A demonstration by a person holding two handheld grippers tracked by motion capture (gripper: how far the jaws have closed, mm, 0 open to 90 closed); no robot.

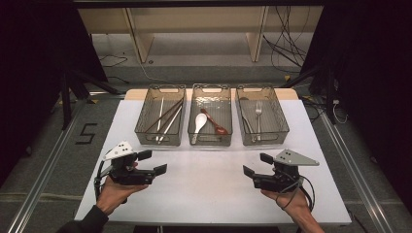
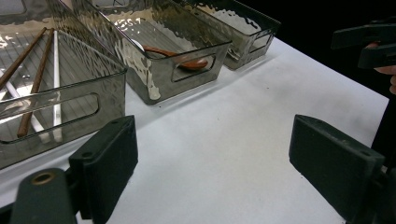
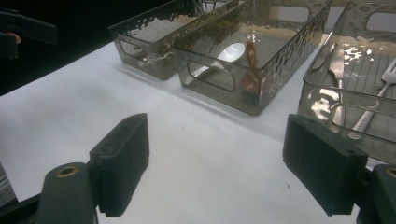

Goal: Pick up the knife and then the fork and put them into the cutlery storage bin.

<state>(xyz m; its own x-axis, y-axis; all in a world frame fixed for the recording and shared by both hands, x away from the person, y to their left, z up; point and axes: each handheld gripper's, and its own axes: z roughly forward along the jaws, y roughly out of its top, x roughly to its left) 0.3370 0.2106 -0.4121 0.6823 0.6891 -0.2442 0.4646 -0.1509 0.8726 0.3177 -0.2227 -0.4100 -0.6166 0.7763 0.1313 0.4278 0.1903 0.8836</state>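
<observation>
table: white table [image 1: 209, 189], three clear smoked bins in a row along far edge, near half bare
left gripper: left gripper [image 1: 154, 162] held in person's left hand [image 1: 112, 191] at near-left of table, jaws wide apart, nothing between them, aimed toward table middle; grey three-cornered plate on top. In the left gripper view its jaws frame bare tabletop, left bin just ahead-left
left bin: left bin [image 1: 139, 127] holds chopsticks [image 1: 165, 116], a brown pair and pale ones, lying lengthwise, some crossed; also seen through the bin wall in the left gripper view [image 2: 35, 86]
middle bin: middle bin [image 1: 211, 139] holds white spoon [image 1: 199, 124] and reddish-brown spoon [image 1: 215, 122], side by side, bowls toward near end; brown one angled. The brown spoon shows in the left gripper view [image 2: 177, 56], the white spoon's bowl in the right gripper view [image 3: 232, 50]
right bin: right bin [image 1: 283, 121] holds metal fork [image 1: 258, 116], tines toward far end, plus another metal utensil [image 1: 246, 116] beside it, type unclear from above; in the right gripper view a fork [image 3: 373, 109] and a flat metal piece lie side by side
right gripper: right gripper [image 1: 256, 164] held in person's right hand [image 1: 291, 201] at near-right of table, jaws spread, empty, aimed toward table middle; cable looped at the wrist
spacing: both grippers well apart from each other, near the bins, touching none
</observation>
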